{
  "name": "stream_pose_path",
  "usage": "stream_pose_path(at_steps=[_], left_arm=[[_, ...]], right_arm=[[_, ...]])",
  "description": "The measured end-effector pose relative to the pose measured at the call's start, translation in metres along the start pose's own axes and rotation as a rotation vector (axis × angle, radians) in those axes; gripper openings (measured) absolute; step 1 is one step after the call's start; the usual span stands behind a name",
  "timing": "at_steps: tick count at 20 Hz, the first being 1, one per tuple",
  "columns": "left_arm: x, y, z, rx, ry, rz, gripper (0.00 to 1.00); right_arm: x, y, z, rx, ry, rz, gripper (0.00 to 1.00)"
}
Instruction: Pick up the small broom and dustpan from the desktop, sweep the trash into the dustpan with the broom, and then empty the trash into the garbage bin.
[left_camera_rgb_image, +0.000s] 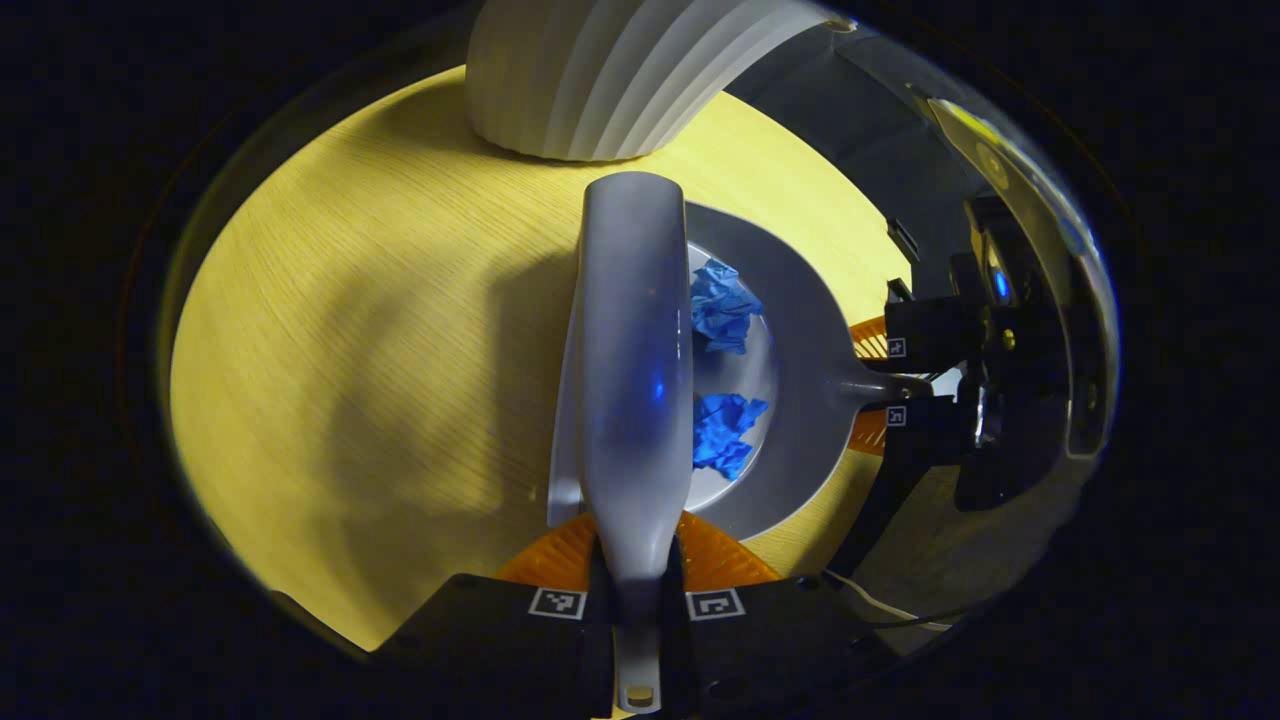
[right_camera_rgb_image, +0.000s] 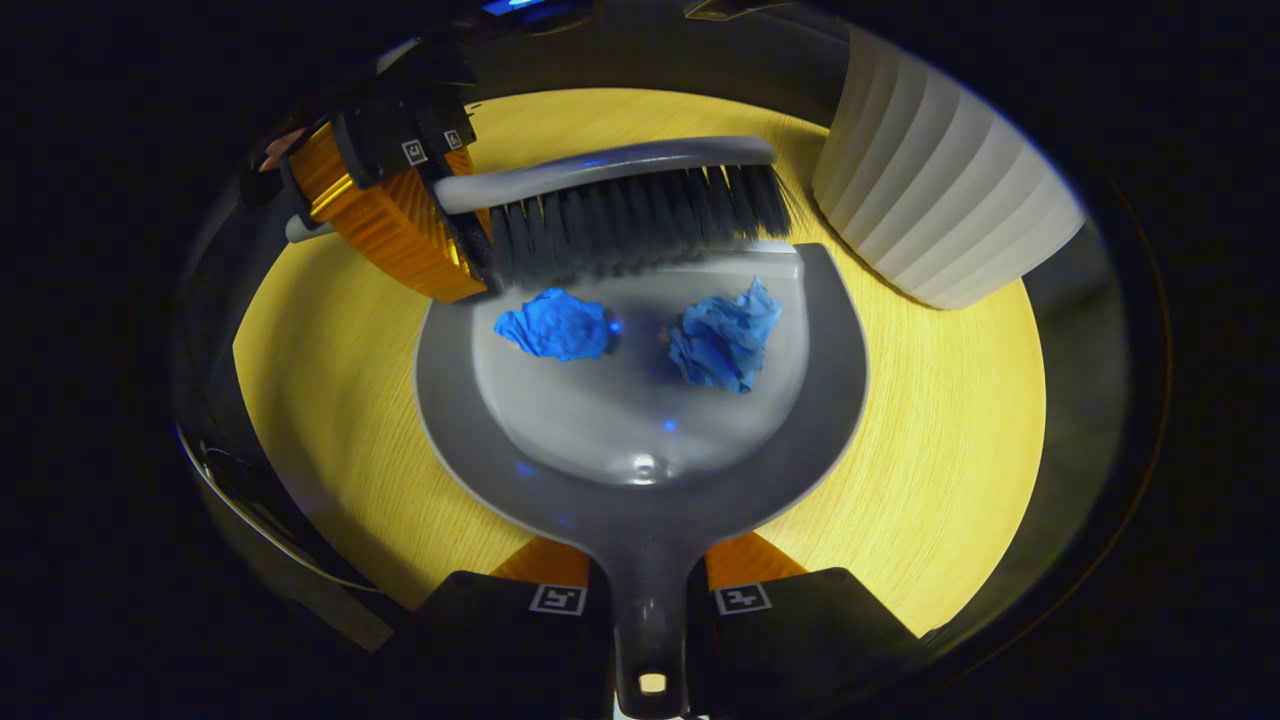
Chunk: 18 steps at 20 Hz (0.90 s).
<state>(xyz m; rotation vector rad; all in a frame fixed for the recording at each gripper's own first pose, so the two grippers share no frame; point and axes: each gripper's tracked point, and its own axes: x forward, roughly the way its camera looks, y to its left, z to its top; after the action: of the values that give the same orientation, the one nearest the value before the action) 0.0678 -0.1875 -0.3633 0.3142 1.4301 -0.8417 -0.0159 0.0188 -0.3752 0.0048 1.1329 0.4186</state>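
Now my left claw (left_camera_rgb_image: 637, 590) is clenched on the handle of the broom (left_camera_rgb_image: 635, 370), and my right claw (right_camera_rgb_image: 648, 600) is clenched on the handle of the dustpan (right_camera_rgb_image: 640, 510). So I judge the first step, picking up both tools, as done.

I take the dustpan as my landmark. It lies flat on the yellow wooden desktop (right_camera_rgb_image: 950, 420), or very close above it; I cannot tell if it touches. Inside the dustpan I see two crumpled blue paper balls: one paper ball (right_camera_rgb_image: 555, 325) nearer the left claw, the other paper ball (right_camera_rgb_image: 725, 335) nearer the bin. Both lie in the pale hollow of the dustpan, just behind its front lip. The bristles of the broom (right_camera_rgb_image: 630, 235) stand along this front lip, like a wall which closes the opening.

On the part of the desktop that I can see around the dustpan, I find no more blue trash. From this I judge the sweeping is also finished, or nearly.

What is left is the last step. The garbage bin (right_camera_rgb_image: 940, 210), white with ribs on its side, stands just beside the front corner of the dustpan, apart from it. Its opening is out of sight. I think the dustpan must go up, over the rim of the bin, and then tilt, with the broom perhaps guarding the paper so it does not roll out early.
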Motion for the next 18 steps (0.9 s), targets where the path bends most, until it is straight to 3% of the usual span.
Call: stream_pose_path(at_steps=[3, 8, 11, 13, 17, 18], left_arm=[[-0.015, -0.004, -0.003, -0.067, -0.082, 0.036, 0.25], [-0.047, 0.035, -0.023, -0.185, -0.245, 0.160, 0.22], [-0.052, 0.052, -0.056, -0.301, -0.298, 0.169, 0.25], [-0.049, 0.066, -0.082, -0.382, -0.315, 0.166, 0.22], [-0.037, 0.081, -0.122, -0.454, -0.326, 0.187, 0.22], [-0.038, 0.084, -0.130, -0.461, -0.322, 0.205, 0.22]], right_arm=[[-0.005, 0.000, -0.004, 0.024, -0.033, 0.002, 0.31], [-0.029, -0.004, -0.011, 0.097, -0.056, -0.025, 0.31], [-0.074, -0.003, -0.014, 0.135, -0.081, -0.039, 0.31], [-0.095, -0.018, -0.015, 0.164, -0.091, -0.057, 0.31], [-0.158, -0.035, -0.005, 0.200, -0.090, -0.164, 0.31], [-0.173, -0.038, -0.001, 0.227, -0.093, -0.183, 0.35]])
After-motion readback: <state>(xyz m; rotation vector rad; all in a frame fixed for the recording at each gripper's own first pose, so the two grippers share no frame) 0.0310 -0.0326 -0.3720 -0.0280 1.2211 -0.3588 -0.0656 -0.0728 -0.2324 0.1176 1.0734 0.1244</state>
